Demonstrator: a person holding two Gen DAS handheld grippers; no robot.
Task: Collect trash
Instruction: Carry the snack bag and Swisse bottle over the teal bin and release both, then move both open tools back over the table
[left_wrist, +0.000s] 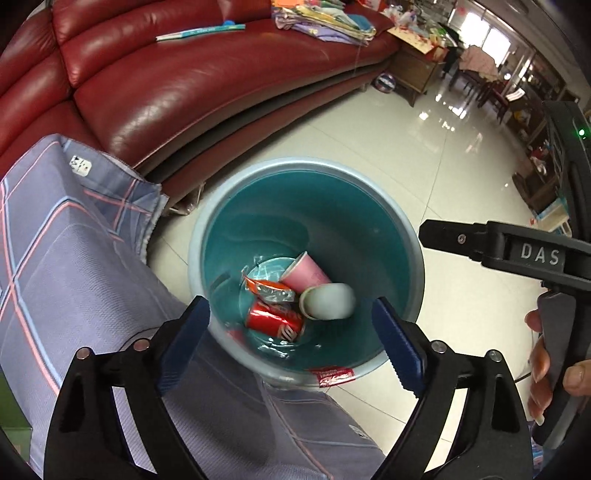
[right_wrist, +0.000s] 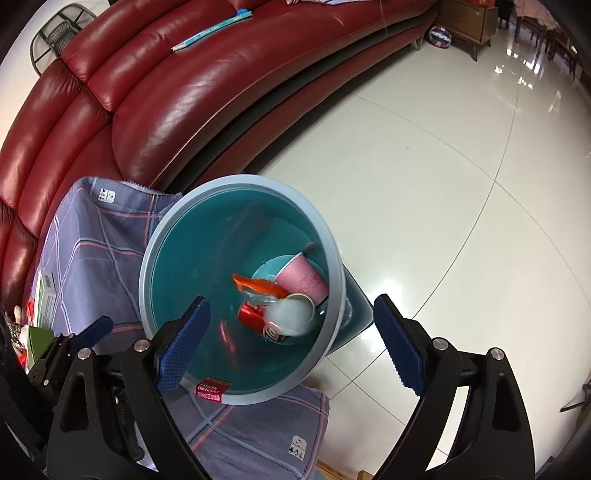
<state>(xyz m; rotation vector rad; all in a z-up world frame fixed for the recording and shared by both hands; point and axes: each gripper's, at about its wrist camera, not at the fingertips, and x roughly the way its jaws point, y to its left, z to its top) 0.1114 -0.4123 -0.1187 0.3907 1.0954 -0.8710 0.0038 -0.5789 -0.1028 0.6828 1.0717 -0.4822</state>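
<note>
A teal trash bin (left_wrist: 384, 218) stands on the tiled floor beside a cloth-covered table; it also shows in the right wrist view (right_wrist: 192, 236). In it lie a pink paper cup (left_wrist: 304, 275), a pale cup (left_wrist: 328, 301), a red soda can (left_wrist: 273, 321) and an orange snack wrapper (left_wrist: 264, 286); the same items show in the right wrist view: pink cup (right_wrist: 301, 278), pale cup (right_wrist: 291, 315), can (right_wrist: 253, 314), wrapper (right_wrist: 256, 286). My left gripper (left_wrist: 295, 347) is open and empty above the bin's near rim. My right gripper (right_wrist: 295, 343) is open and empty above the bin.
A red leather sofa (left_wrist: 177, 92) with a book (left_wrist: 201, 32) and folded cloths runs behind the bin. The plaid tablecloth (left_wrist: 74, 266) covers the table at the left. The right gripper's body (left_wrist: 517, 251) and a hand show at the right. Furniture stands far right.
</note>
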